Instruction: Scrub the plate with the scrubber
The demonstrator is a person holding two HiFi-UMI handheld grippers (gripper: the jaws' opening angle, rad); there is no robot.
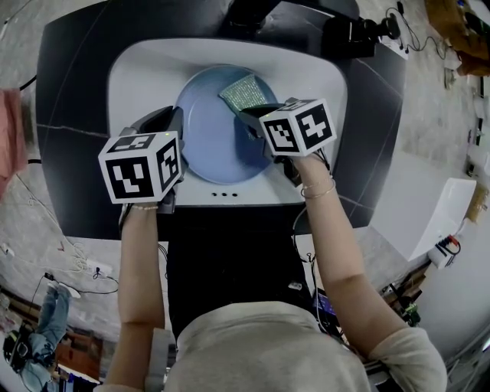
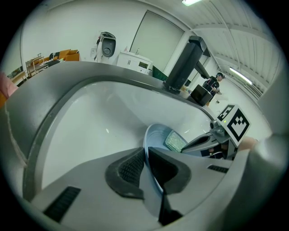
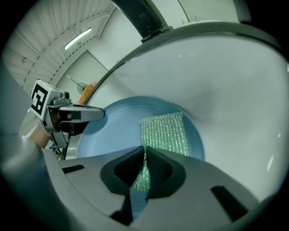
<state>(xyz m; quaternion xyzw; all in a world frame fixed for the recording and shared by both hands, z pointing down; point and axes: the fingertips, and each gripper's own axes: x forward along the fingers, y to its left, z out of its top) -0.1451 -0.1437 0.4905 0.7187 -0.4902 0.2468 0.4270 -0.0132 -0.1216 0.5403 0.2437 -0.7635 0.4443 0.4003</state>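
A pale blue plate [image 1: 208, 126] lies in the white sink basin [image 1: 138, 73]. My left gripper [image 1: 178, 126] is shut on the plate's left rim; in the left gripper view the plate [image 2: 156, 135] stands edge-on between the pads. A green mesh scrubber [image 1: 245, 92] rests on the plate's upper right part, and my right gripper [image 1: 249, 122] is shut on its near edge. In the right gripper view the scrubber [image 3: 165, 133] spreads flat over the plate [image 3: 113, 131] beyond the jaws, with the left gripper [image 3: 97, 113] at the far left rim.
The basin sits in a dark countertop [image 1: 73, 115], with a dark faucet [image 1: 249, 11] at the back centre. Three small overflow holes [image 1: 223, 194] mark the basin's near wall. Cables and boxes lie on the floor around the stand.
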